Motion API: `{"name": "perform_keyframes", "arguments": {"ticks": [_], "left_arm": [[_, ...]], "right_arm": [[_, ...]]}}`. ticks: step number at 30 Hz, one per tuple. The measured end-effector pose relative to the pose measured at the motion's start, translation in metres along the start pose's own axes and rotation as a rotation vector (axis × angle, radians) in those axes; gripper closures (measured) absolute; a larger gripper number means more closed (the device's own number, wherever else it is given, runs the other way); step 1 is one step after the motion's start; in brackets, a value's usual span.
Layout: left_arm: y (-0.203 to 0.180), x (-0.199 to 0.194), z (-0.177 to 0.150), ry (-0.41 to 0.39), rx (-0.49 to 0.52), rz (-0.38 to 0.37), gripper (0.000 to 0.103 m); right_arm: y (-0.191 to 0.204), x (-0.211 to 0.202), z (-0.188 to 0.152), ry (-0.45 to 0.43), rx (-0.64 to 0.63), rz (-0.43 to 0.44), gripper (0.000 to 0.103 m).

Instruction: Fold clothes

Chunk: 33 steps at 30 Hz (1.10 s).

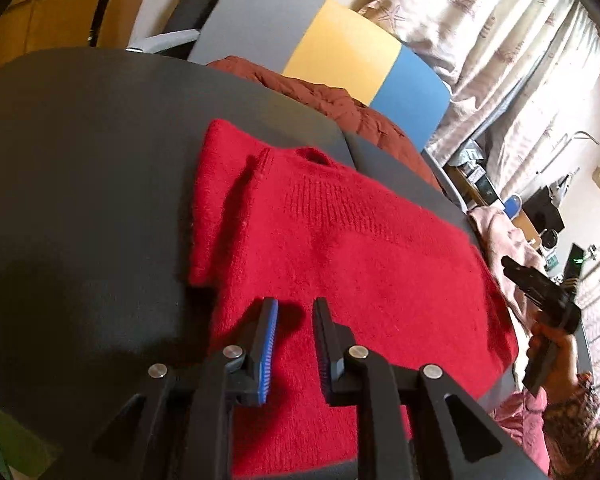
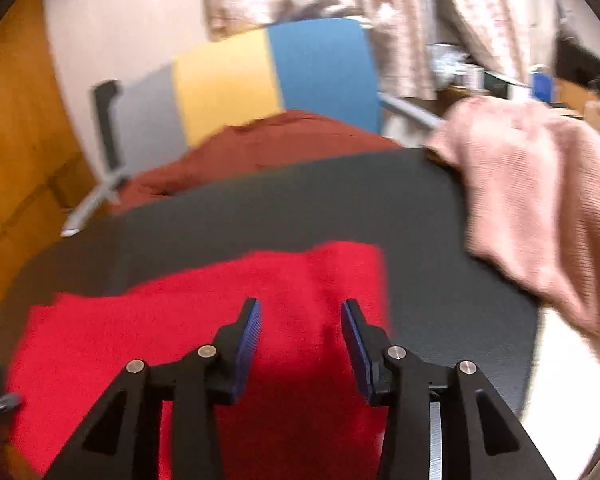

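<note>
Two grippers, both spread and holding nothing: left gripper point(image 1: 296, 312) and right gripper point(image 2: 300, 316) over red sweater point(image 1: 340, 248), flat on dark table point(image 1: 80, 160). Pinch both layers squarely at 6 o'clock hem.

Both wrist views close, angled down; share red sweater point(image 1: 340, 248), striped chair point(image 2: 260, 76).

Red sweater point(image 1: 340, 240): fuzzy knitted wool-like cloth, ribbed at the neck.
Table point(image 1: 80, 160): matt dark grey, smooth.
Left gripper point(image 1: 296, 312): matt black plastic, ridged blue pads, bright metal pins.
Pink garment point(image 2: 540, 200): fine ribbed knit.
Curtains point(image 1: 500, 20): thin printed cloth.
</note>
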State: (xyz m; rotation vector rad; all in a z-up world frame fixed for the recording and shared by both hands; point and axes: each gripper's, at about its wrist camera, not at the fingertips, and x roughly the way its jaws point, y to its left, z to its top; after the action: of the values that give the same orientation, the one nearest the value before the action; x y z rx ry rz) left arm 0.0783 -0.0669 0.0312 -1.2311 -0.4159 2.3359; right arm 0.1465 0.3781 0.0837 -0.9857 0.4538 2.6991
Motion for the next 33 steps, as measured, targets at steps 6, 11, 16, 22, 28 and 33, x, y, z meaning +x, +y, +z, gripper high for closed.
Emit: {"name": "perform_keyframes", "arguments": {"ticks": [6,11,16,22,28,33], "left_arm": [[-0.001,0.008,-0.01,-0.006,-0.001,0.037,0.086],[0.008,0.0,-0.01,-0.006,-0.062,0.018,0.086],[0.002,-0.003,-0.009,-0.017,-0.019,0.03,0.082],[-0.002,-0.001,-0.013,-0.003,0.014,0.044,0.082],[-0.002,-0.003,-0.014,0.007,0.031,0.058,0.082],[-0.002,-0.005,-0.019,0.001,0.085,0.096,0.082]], "right_arm": [[0.103,0.02,-0.01,0.107,-0.199,0.194,0.06],[0.166,0.05,-0.038,0.194,-0.401,0.114,0.066],[0.177,0.055,-0.026,0.181,-0.426,0.096,0.098],[0.168,0.056,-0.011,0.11,-0.301,0.109,0.099],[0.165,0.068,-0.019,0.102,-0.332,0.105,0.09],[0.104,0.044,-0.022,0.117,-0.223,0.055,0.047]]}}
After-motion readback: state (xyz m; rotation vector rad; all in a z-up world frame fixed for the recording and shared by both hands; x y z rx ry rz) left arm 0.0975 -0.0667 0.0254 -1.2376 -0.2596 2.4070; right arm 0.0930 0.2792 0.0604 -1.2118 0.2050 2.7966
